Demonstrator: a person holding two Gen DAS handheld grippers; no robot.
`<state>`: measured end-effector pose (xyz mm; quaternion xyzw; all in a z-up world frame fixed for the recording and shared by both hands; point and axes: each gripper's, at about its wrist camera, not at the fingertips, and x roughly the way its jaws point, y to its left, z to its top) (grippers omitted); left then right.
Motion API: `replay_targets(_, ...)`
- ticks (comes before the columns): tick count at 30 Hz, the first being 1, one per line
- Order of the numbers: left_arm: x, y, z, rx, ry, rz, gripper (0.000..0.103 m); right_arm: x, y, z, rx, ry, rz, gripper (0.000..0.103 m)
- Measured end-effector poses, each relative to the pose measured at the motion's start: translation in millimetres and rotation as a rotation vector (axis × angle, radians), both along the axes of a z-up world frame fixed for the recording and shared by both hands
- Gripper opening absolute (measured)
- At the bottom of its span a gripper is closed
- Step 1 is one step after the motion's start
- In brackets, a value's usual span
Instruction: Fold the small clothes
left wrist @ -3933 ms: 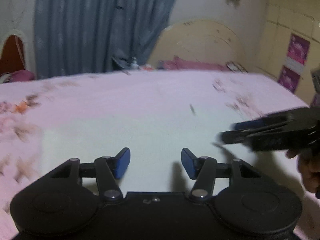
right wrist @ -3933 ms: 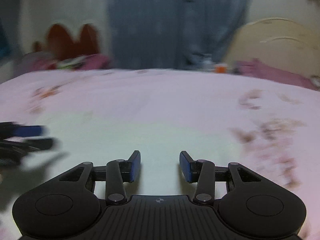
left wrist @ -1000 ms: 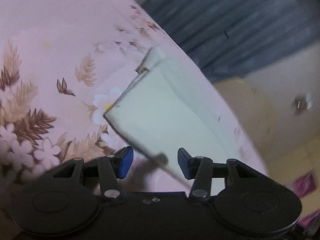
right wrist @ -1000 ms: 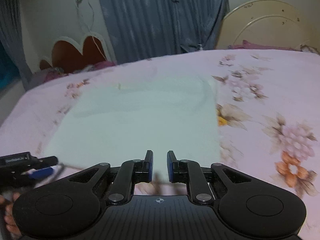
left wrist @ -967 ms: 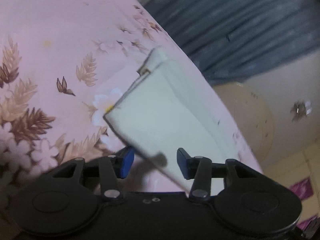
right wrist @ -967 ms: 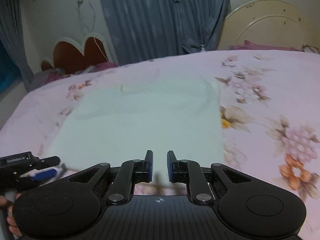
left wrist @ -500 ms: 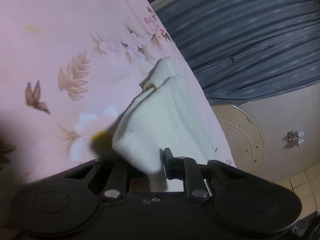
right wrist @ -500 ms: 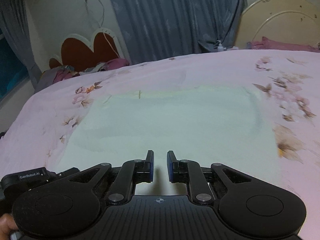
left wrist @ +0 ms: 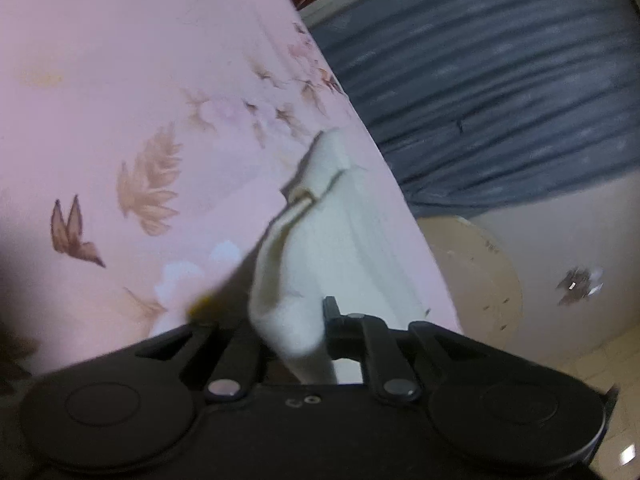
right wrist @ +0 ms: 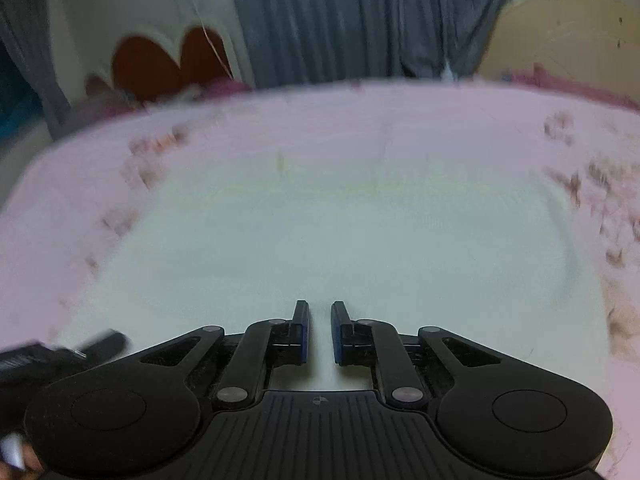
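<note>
A white cloth (right wrist: 340, 240) lies spread flat on the pink flowered bed sheet (right wrist: 320, 120). In the left wrist view one corner of the cloth (left wrist: 340, 232) is bunched and raised off the sheet (left wrist: 120, 80). My left gripper (left wrist: 292, 320) pinches that corner, its jaws still closing, and the cloth hides its left finger. My right gripper (right wrist: 320, 312) hangs over the cloth's near middle. Its jaws are closing to a narrow slit, with nothing seen gripped between them. The left gripper (right wrist: 60, 354) also shows at the lower left of the right wrist view.
A grey-blue curtain (right wrist: 360, 20) hangs behind the bed. A heart-shaped headboard (right wrist: 168, 60) stands at the back left and a round cream panel (right wrist: 568, 32) at the back right. A person's hand (right wrist: 16, 456) shows at the bottom left corner.
My left gripper went from open around the cloth's corner to shut on it, and the corner bunched up. My right gripper slid left along the near edge to the cloth's middle.
</note>
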<state>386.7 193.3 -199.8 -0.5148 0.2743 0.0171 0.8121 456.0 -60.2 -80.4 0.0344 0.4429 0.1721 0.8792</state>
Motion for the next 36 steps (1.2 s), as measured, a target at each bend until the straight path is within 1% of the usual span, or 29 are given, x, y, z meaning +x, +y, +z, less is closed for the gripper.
replay_targets(2,2.1,2.2,1.2,0.005,-0.002,0.0,0.013,-2.6,-0.4,6.1,0.006,-0.016,-0.007,0.009)
replay_targets(4,3.8,2.4,2.1,0.012,-0.004,0.005,0.013,-6.2,-2.9,12.4,0.037,-0.048,-0.017,0.009)
replay_targets(5,4.2,2.3,2.2,0.011,-0.002,0.011,0.013,-6.0,-2.7,11.3,0.038,-0.053,-0.016,0.009)
replay_targets(6,5.4,1.9,2.4,0.012,0.0,0.015,0.013,-3.6,-0.8,6.6,0.021,-0.036,-0.012,0.009)
replay_targets(7,5.6,1.7,3.3,0.016,0.001,0.015,0.013,0.1,2.0,-1.5,-0.004,0.001,-0.004,0.009)
replay_targets(11,13.5,5.6,7.8,0.057,0.016,-0.032,0.008,1.3,1.6,-2.1,-0.007,0.007,0.012,0.008)
replay_targets(14,15.8,0.5,21.4,0.135,0.012,-0.058,0.007,0.9,-4.2,-3.0,0.027,0.015,0.004,0.008)
replay_targets(17,15.4,-14.8,45.3,0.227,-0.04,-0.105,0.007,-3.3,-17.7,5.3,0.095,0.0,-0.038,0.009)
replay_targets(22,25.0,-54.7,90.3,0.365,-0.109,-0.226,0.007,-9.6,-68.5,22.0,0.237,-0.05,-0.163,0.009)
replay_targets(24,32.7,-79.8,106.1,0.426,-0.124,-0.289,0.007,-8.5,-97.8,27.4,0.293,-0.058,-0.216,0.009)
replay_targets(26,39.0,-105.3,118.1,0.488,-0.131,-0.346,0.007,-7.6,-123.7,32.4,0.326,-0.067,-0.252,0.009)
replay_targets(29,46.3,-151.3,133.0,0.565,-0.131,-0.438,0.007,-8.7,-165.3,39.1,0.357,-0.084,-0.295,0.009)
replay_targets(32,56.6,-201.3,135.7,0.626,-0.097,-0.528,0.007,-10.0,-205.0,43.1,0.4,-0.085,-0.33,0.009)
replay_targets(33,62.1,-217.5,132.6,0.633,-0.077,-0.556,0.008,-11.4,-217.8,43.5,0.413,-0.085,-0.341,0.009)
replay_targets(34,66.4,-234.9,127.9,0.629,-0.054,-0.599,0.015,-12.3,-230.5,44.1,0.427,-0.084,-0.349,0.009)
replay_targets(35,67.5,-250.9,123.0,0.626,-0.022,-0.646,0.034,-13.5,-240.7,44.0,0.439,-0.084,-0.346,0.009)
replay_targets(36,71.3,-267.7,116.4,0.623,0.019,-0.697,0.04,-12.1,-248.7,44.3,0.438,-0.077,-0.34,0.01)
